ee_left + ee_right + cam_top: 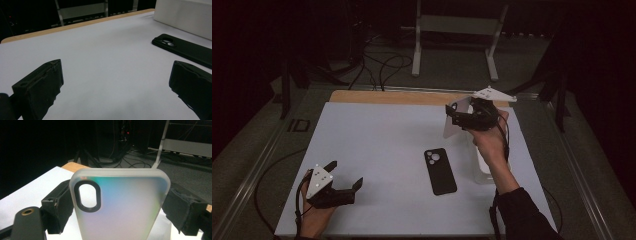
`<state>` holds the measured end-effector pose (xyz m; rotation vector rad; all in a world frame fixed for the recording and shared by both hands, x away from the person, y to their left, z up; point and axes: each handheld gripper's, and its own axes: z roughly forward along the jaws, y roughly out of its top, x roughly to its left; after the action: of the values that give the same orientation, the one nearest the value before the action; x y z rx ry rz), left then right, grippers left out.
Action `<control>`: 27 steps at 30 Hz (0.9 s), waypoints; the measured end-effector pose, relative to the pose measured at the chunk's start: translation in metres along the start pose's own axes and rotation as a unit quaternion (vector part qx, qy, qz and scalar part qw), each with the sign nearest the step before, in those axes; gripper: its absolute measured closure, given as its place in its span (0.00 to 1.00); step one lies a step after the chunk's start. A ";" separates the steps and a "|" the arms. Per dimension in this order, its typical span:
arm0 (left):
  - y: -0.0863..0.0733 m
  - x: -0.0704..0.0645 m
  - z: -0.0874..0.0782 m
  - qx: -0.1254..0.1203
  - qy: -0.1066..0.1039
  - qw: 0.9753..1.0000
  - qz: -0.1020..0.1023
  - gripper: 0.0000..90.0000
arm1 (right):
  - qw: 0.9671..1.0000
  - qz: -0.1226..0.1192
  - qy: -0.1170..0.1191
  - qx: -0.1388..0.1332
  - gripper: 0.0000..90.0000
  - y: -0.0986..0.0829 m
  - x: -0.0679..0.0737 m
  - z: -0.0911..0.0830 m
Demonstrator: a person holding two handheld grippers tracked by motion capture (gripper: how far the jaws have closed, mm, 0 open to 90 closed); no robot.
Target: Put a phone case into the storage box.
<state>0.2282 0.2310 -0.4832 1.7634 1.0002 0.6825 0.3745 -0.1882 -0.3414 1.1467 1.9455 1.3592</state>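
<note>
Frosted phone case [120,205] lifted, upper right of the high view.
I grip it in my right gripper [460,119]; left gripper [346,178] gapes empty; black phone [440,171] awaits.

Dim room, grey floor [452,75], tangled cables [382,65], white metal stand [457,25].

phone cases: 2 – black [440,171], frosted [120,205] | white box: 1, possibly [185,16] | hand-held grippers: 2

my right claw [455,118] grips a frosted phone case [455,116] above the surface [377,145]. left claw [344,175] open, low near front-left. black phone case [440,171] lies flat between.
</note>
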 end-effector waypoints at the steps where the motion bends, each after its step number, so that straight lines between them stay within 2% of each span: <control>1: 0.000 0.000 0.000 0.000 0.000 1.000 0.000 0.00 | 1.000 0.000 -0.001 0.000 0.19 0.001 -0.002 0.001; 9: 0.000 0.000 0.000 0.001 0.002 1.000 0.002 0.00 | 1.000 -0.003 -0.014 0.001 0.19 0.007 -0.009 0.004; 19: 0.000 -0.001 0.001 0.004 0.003 1.000 0.004 0.00 | 1.000 0.006 -0.029 0.000 0.19 0.009 -0.020 0.008; 27: 0.000 -0.001 0.001 0.004 0.003 1.000 0.004 0.00 | 0.999 0.016 -0.046 -0.001 0.19 0.009 -0.034 0.012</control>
<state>0.2282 0.2300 -0.4838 1.7746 1.0015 0.6901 0.4049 -0.2102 -0.3393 1.2241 1.8674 1.3005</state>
